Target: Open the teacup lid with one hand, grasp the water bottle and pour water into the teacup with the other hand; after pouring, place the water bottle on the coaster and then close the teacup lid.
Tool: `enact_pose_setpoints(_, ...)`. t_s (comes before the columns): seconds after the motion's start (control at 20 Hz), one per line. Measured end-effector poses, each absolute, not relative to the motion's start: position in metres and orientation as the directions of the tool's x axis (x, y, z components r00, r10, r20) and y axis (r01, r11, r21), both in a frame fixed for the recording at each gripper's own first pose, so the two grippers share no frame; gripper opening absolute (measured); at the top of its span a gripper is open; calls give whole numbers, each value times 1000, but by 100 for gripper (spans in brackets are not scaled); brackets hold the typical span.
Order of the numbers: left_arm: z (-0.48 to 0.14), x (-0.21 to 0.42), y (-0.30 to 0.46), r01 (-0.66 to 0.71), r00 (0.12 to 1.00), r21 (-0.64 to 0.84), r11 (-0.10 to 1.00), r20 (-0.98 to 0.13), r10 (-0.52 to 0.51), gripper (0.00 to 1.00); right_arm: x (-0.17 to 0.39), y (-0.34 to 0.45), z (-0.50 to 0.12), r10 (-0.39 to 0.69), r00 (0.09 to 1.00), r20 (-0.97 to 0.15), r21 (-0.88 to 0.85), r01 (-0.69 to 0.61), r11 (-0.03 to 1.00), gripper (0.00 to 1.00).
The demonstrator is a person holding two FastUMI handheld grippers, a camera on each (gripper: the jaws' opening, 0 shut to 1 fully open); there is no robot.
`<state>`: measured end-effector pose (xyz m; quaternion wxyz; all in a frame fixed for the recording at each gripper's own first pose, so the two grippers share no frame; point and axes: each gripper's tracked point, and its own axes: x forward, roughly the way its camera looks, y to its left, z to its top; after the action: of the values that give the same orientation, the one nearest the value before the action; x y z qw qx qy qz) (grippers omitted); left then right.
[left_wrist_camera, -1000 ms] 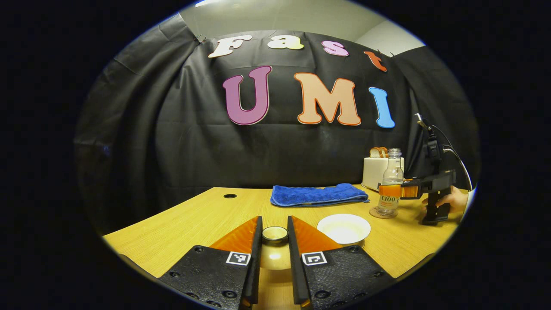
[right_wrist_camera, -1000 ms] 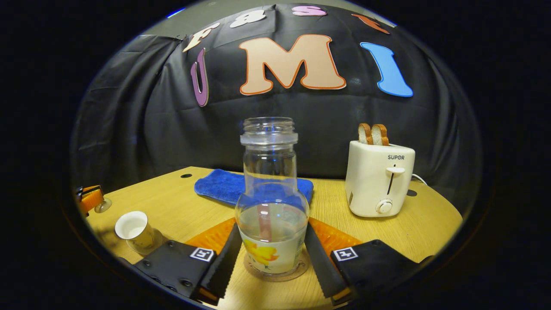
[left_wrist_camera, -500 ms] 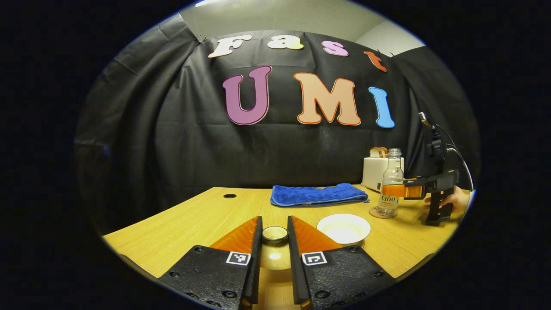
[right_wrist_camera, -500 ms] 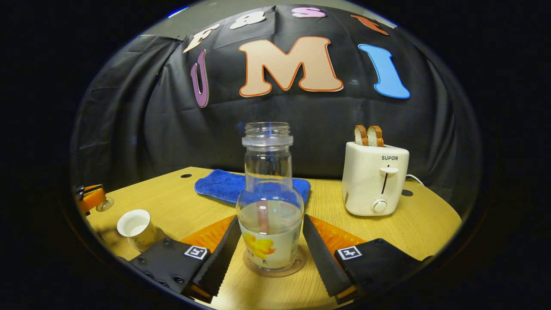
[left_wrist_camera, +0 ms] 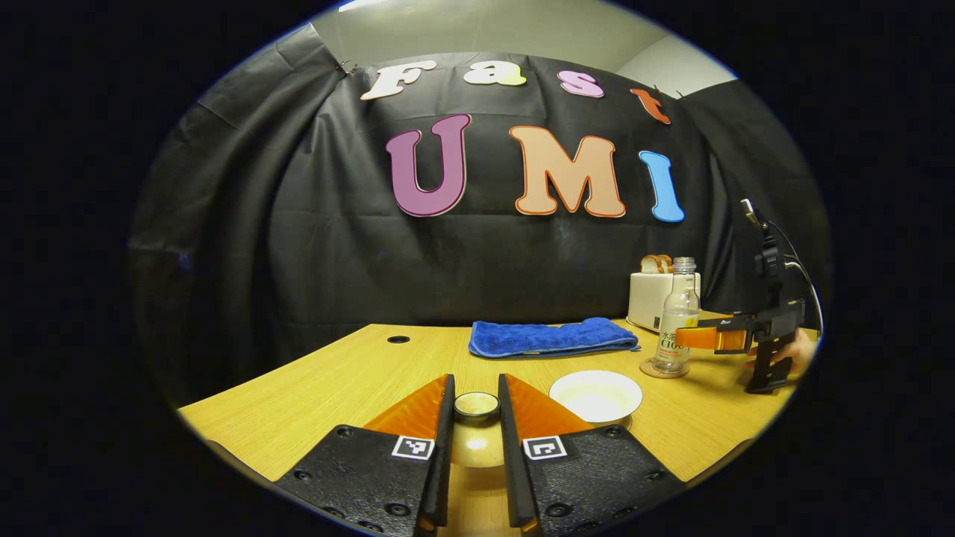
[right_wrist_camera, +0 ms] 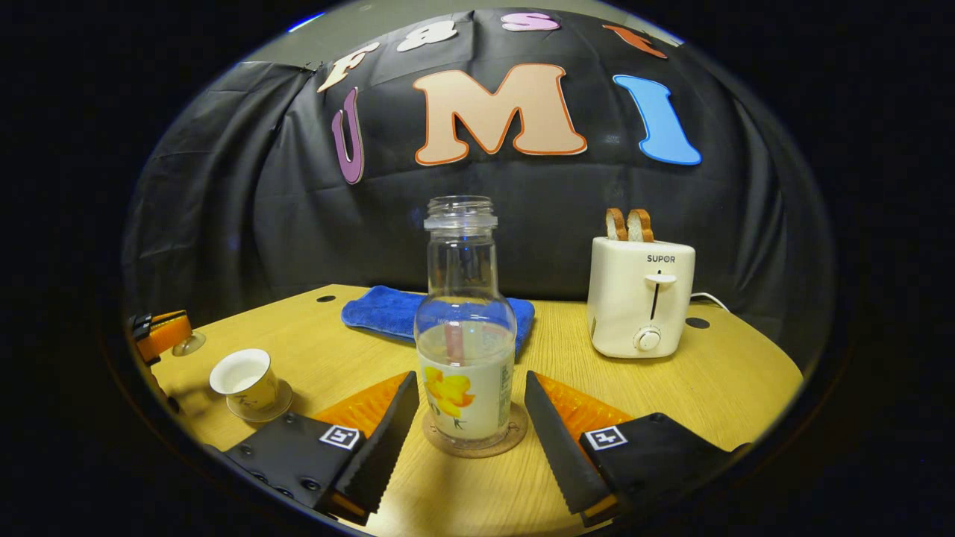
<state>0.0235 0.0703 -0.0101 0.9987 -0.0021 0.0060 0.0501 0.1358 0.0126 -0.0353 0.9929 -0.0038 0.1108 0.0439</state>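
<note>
My left gripper [left_wrist_camera: 476, 406] is shut on the teacup lid [left_wrist_camera: 475, 447], pinching its knob just above the table. To its right stands the open teacup [left_wrist_camera: 595, 396]. The water bottle [right_wrist_camera: 465, 350], clear, uncapped and part full, stands upright on the round coaster [right_wrist_camera: 477, 445]. My right gripper [right_wrist_camera: 468, 384] is open, its fingers on either side of the bottle's front and apart from it. In the left gripper view the right gripper [left_wrist_camera: 715, 338] sits just right of the bottle [left_wrist_camera: 676, 324], held by a hand. The teacup [right_wrist_camera: 248, 379] and the left gripper [right_wrist_camera: 160, 335] are at far left.
A folded blue towel [left_wrist_camera: 550, 337] lies at the back of the wooden table [left_wrist_camera: 336, 380]. A white toaster [right_wrist_camera: 642, 298] with two bread slices stands at the back right, behind the bottle. The teacup rests on a saucer [right_wrist_camera: 261, 410].
The right gripper has drawn back from the bottle, which stays upright on the coaster. The left gripper and lid have not moved.
</note>
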Motion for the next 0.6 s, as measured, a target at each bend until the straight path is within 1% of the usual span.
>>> enact_pose_setpoints(0.1, -9, 23, 69, -95, 995, -5, 995, -11, 95, 29, 128, 11, -32, 84, 975, -205, -9, -88, 996, 89)
enact_pose_setpoints(0.15, -9, 25, 68, -91, 996, -5, 996, -12, 91, 29, 123, 10, -31, 80, 977, -200, -8, -83, 996, 96)
enact_pose_setpoints(0.25, -10, 30, 68, -95, 995, -4, 995, -14, 95, 28, 112, 7, -28, 74, 980, -184, -5, -76, 997, 97)
enact_pose_setpoints(0.35, -10, 36, 59, -72, 997, -5, 997, -16, 72, 28, 101, 3, -25, 64, 984, -165, -5, -66, 998, 97)
enact_pose_setpoints(0.5, -11, 48, 47, -31, 999, -5, 1000, -18, 31, 29, 86, -9, -23, 17, 987, -157, -7, -19, 1000, 89)
enact_pose_setpoints(0.6, -11, 54, 39, -3, 1000, -6, 1000, -16, 2, 29, 77, -13, -19, 1, 991, -136, -8, -2, 1000, 96)
